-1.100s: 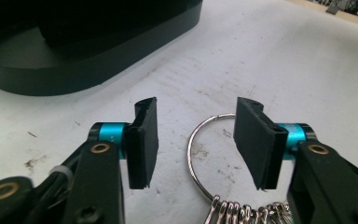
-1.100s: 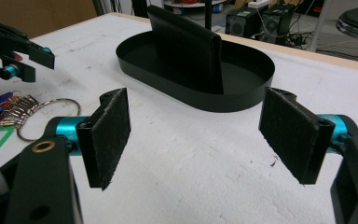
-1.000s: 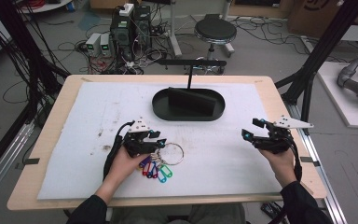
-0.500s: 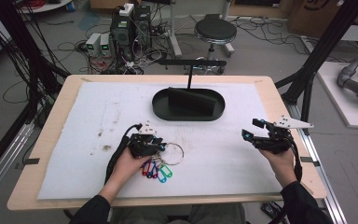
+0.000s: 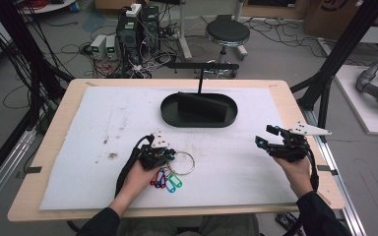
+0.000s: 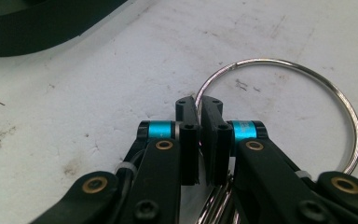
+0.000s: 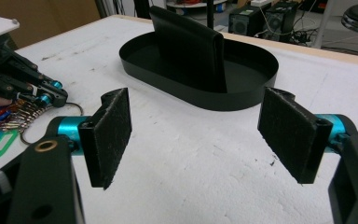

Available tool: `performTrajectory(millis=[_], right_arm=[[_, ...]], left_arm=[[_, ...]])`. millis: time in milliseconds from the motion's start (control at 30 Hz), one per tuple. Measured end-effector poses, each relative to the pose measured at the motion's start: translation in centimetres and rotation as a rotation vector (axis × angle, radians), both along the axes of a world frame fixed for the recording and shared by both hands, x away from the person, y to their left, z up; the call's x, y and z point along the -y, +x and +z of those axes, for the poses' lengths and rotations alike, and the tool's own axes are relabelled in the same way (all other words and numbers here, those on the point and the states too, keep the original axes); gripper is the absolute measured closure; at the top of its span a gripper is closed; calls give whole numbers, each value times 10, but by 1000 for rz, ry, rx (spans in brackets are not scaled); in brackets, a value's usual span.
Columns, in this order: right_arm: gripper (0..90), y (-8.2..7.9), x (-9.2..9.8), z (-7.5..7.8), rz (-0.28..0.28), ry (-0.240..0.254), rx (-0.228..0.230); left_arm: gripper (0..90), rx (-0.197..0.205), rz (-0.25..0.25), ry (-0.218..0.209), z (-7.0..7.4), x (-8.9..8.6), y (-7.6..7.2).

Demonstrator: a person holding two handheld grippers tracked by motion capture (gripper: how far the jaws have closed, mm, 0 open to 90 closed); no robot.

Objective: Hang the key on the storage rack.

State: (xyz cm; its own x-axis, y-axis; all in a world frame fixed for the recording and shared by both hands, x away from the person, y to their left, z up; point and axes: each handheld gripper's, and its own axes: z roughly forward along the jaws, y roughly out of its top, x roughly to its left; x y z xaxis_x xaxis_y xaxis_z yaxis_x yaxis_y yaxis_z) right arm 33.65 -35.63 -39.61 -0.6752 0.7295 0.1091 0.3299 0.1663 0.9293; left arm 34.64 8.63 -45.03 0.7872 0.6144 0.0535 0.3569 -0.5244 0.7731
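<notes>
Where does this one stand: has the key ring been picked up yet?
Done: the left gripper has just closed its jaws on the key ring. In hand: the ring and its coloured tags lie on the white mat. Left: the lift; the black tray may be its goal. The right gripper waits open.

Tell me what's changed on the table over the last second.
The left claw has just been closing and now pinches the big metal key ring, with the coloured key tags bunched behind it. The left hand edged slightly toward the ring. The right claw stayed open and in place, and the black oval tray did not move.
</notes>
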Motion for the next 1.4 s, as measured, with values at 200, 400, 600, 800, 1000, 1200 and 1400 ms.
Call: performTrajectory(millis=[200, 400, 600, 800, 1000, 1200, 1400], right_arm=[[283, -1, 0, 1, 3, 6, 0], [283, -1, 3, 2, -5, 38, -2], [283, -1, 4, 2, -7, 46, -2], [283, -2, 5, 2, -8, 50, 0], [283, -2, 6, 3, -9, 53, 1], [283, -1, 4, 2, -6, 48, 4], [283, -1, 3, 2, -2, 49, -2]], left_arm=[[861, 48, -1, -51, 9, -4, -3], [863, 130, 13, -71, 23, -7, -8], [863, 200, 20, -109, 35, -10, -15], [863, 229, -31, -141, 41, -8, -26], [862, 235, -94, -165, 45, -6, -38], [822, 192, -144, -183, 42, -5, -36], [804, 171, -153, -161, 39, -4, -34]])
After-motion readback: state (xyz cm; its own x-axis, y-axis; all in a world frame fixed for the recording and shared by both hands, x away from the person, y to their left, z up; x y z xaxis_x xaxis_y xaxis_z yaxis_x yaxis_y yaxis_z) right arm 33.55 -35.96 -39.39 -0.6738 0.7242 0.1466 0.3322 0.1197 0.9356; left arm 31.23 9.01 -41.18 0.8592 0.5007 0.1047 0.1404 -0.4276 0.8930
